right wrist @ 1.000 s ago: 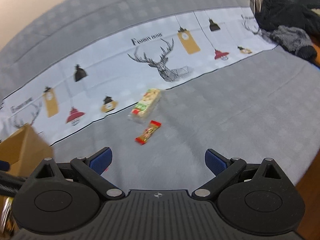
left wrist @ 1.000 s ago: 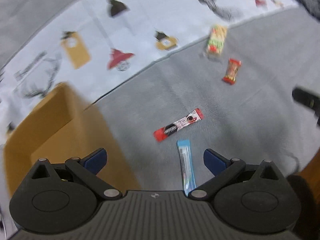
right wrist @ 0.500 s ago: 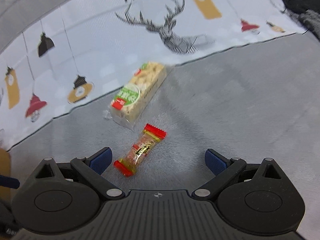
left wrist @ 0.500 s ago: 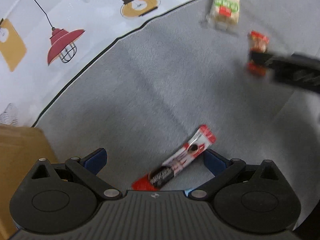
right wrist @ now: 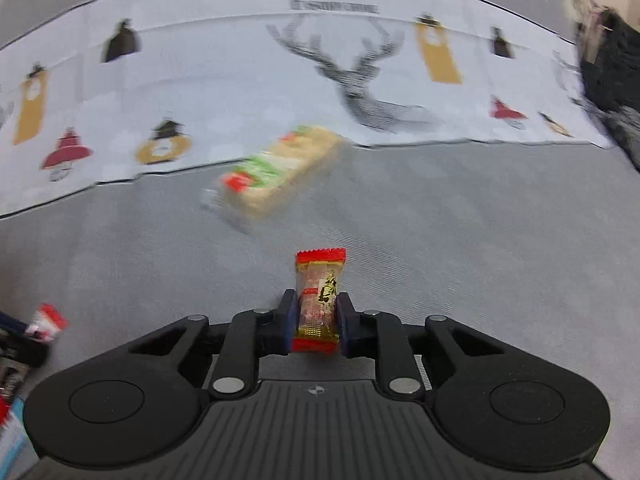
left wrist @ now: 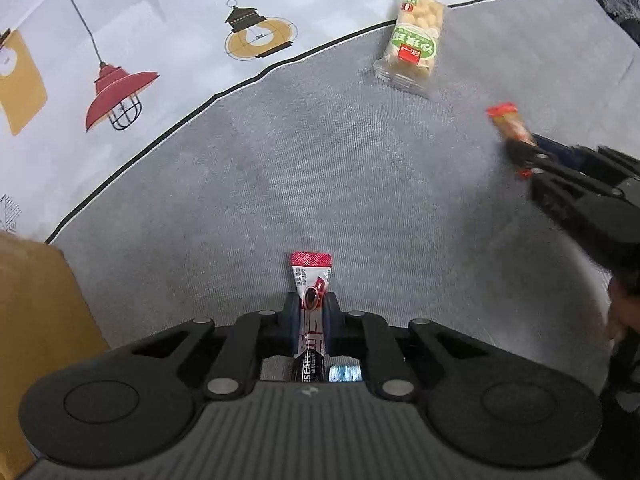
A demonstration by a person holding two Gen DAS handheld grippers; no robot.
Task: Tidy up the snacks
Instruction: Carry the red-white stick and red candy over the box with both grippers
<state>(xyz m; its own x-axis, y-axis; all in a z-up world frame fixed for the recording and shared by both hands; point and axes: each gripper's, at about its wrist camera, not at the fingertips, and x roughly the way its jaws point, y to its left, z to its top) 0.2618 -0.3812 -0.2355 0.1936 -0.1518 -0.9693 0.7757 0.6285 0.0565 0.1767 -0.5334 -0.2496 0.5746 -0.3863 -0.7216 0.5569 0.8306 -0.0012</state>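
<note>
My left gripper (left wrist: 311, 312) is shut on a long red, white and black snack stick (left wrist: 311, 280) that points forward over the grey cloth. A blue sachet (left wrist: 344, 373) shows just under the gripper body. My right gripper (right wrist: 317, 318) is shut on a small red-ended candy bar (right wrist: 319, 292); the same gripper and candy show at the right in the left wrist view (left wrist: 510, 124). A pale rice-cracker pack with a green label (left wrist: 414, 42) lies flat at the cloth's printed border, and shows blurred in the right wrist view (right wrist: 280, 168).
A brown cardboard box (left wrist: 36, 320) stands at the left edge of the left wrist view. The printed white cloth strip (left wrist: 160, 40) runs along the back. Dark clothing (right wrist: 612, 80) lies at the far right. The left gripper with its stick shows at lower left of the right wrist view (right wrist: 44, 322).
Both grippers came down onto the cloth and closed: the left on the red and white stick, the right on the small red candy bar. Both were open a second ago.
</note>
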